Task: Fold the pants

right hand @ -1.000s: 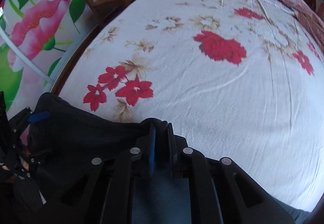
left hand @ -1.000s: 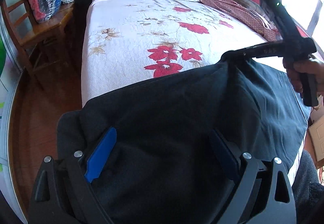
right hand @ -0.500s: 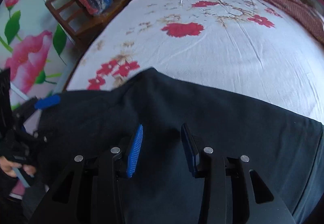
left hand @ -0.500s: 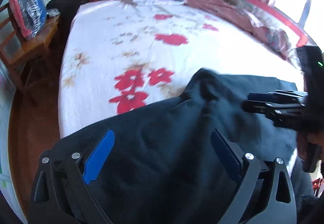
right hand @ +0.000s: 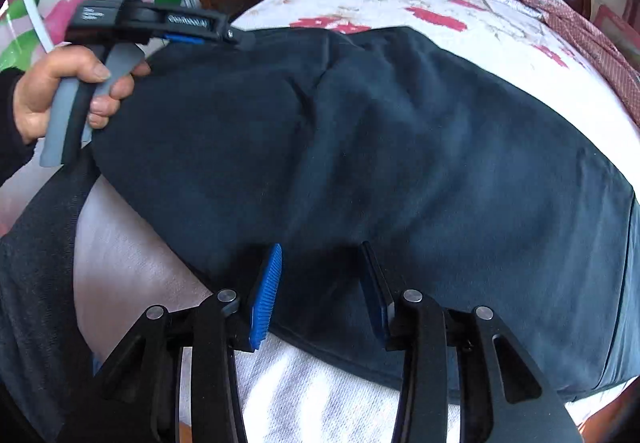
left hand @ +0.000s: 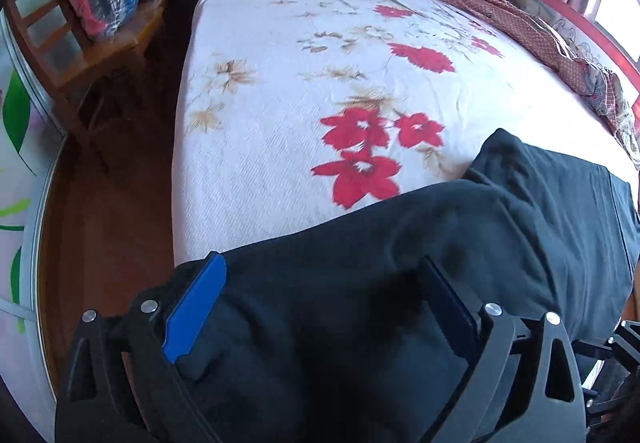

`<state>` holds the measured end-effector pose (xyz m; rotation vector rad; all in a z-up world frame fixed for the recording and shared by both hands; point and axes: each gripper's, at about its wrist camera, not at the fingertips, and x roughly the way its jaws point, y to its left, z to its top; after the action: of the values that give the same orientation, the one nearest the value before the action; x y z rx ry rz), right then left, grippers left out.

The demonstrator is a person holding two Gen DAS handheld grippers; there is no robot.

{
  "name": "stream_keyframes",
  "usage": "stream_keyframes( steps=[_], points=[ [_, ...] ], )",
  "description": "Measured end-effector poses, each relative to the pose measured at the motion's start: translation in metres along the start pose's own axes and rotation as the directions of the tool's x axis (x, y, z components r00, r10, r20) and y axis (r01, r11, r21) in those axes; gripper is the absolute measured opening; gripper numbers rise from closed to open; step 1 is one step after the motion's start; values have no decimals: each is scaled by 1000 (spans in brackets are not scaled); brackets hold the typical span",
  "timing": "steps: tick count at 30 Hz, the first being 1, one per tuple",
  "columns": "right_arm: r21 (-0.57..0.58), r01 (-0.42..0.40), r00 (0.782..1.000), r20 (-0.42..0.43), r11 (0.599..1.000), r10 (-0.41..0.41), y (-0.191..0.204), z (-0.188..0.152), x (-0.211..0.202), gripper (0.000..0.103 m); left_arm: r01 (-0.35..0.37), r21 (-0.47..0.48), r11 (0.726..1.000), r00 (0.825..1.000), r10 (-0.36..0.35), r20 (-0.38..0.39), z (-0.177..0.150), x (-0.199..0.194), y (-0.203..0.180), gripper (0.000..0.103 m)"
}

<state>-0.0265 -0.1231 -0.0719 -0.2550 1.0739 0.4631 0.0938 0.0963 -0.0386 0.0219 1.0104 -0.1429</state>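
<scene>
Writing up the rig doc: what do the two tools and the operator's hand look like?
Both tools have black skeletal frames with silver pivot bolts and ribbed blue finger pads. The left tool's handle is grey, with a white marking on its black body. The left hand emerges from a dark sleeve.

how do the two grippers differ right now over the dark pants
The left gripper has its jaws spread wide, with a thick bunch of the dark pants between them; the right gripper stands narrower, its jaws just opened, pads off the cloth. The left sits at the pants' end by the bed's side edge, the right at their near hem. Both have blue pads and point down at the pants.
</scene>
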Motion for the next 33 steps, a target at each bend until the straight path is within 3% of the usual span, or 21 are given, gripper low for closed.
stream_keyframes(
  steps=[3,6,8,10,11,14,15,16,17,19,24,27,30,33],
  points=[
    [8,-49,997,-66,999,50,-8,10,-10,39,-39,37,999,999,39,-2,-1,-9,-6,91],
    [131,-111,993,52,985,105,-34,39,-34,39,32,-70,997,995,-25,98,13,-39,6,96],
    [208,-96,985,163,973,62,-55,69,-39,39,77,-77,994,987,-65,149,26,-44,8,99],
    [273,-69,966,257,960,-4,-72,102,-30,39,84,-63,995,989,-75,130,37,-28,0,99],
    [305,-89,961,277,948,1,-78,118,-19,39,91,-56,994,991,-85,107,39,-17,-4,99],
    [316,-50,983,186,947,-10,-76,151,33,39,-28,-77,997,1000,28,-3,24,14,0,96],
    [299,39,992,100,953,-72,-74,153,56,39,-51,-95,994,999,50,-10,17,20,10,93],
    [265,77,992,77,961,-101,-73,151,71,39,-60,-95,994,998,61,4,12,21,17,89],
    [254,89,985,120,963,-123,-71,149,71,39,-57,-98,994,998,58,12,9,20,22,88],
    [268,99,985,113,958,-133,-69,147,68,39,-62,-105,993,998,64,15,9,21,23,88],
    [343,29,985,150,939,-85,-69,140,28,41,-54,-122,991,997,59,42,7,21,26,88],
    [256,-10,993,116,967,-21,-40,91,2,51,-50,-118,992,997,56,49,6,21,26,88],
    [151,96,995,-23,984,-93,-20,27,6,61,-43,-115,992,997,50,56,6,21,26,89],
    [254,46,997,49,966,-61,-38,-2,-26,61,-55,-99,993,997,61,50,6,22,23,89]
  ],
)
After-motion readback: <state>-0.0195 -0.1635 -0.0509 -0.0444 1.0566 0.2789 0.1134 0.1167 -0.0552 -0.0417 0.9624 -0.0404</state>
